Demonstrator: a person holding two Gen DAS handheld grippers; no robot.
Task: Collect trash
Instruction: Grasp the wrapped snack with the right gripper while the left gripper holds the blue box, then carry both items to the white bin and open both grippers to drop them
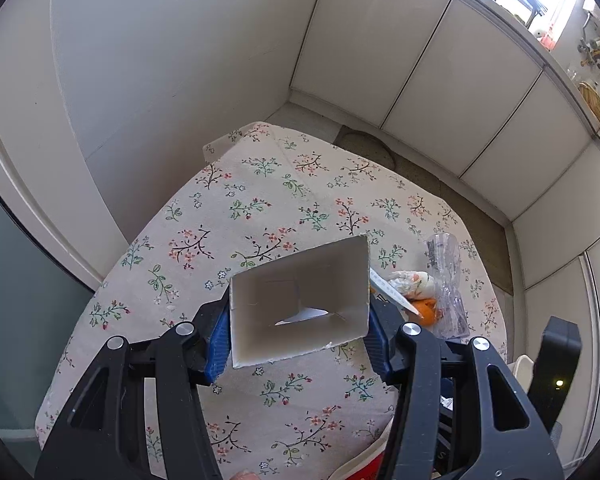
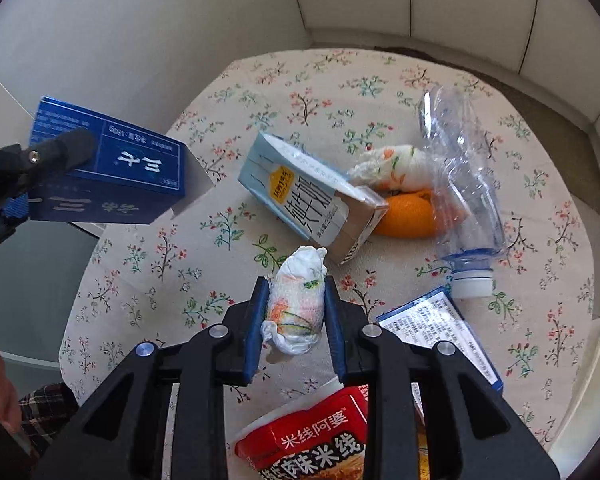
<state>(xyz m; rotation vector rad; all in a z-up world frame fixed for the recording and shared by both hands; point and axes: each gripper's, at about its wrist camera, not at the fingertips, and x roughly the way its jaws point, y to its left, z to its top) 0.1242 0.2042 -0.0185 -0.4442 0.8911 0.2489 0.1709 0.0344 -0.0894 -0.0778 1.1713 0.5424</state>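
You are mid-collection. Your left hand-held gripper (image 1: 298, 326) clamps an open blue carton (image 1: 300, 304) above the tabletop (image 1: 260, 200); your right hand-held gripper (image 2: 296, 316) pinches a crumpled tissue wad (image 2: 298, 304). Next, probably drop the wad into that carton.

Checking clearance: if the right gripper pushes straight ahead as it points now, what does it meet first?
Probably the milk carton, lying tilted just past the crumpled tissue that the right gripper holds. The orange peel sits behind it. Depth is uncertain.
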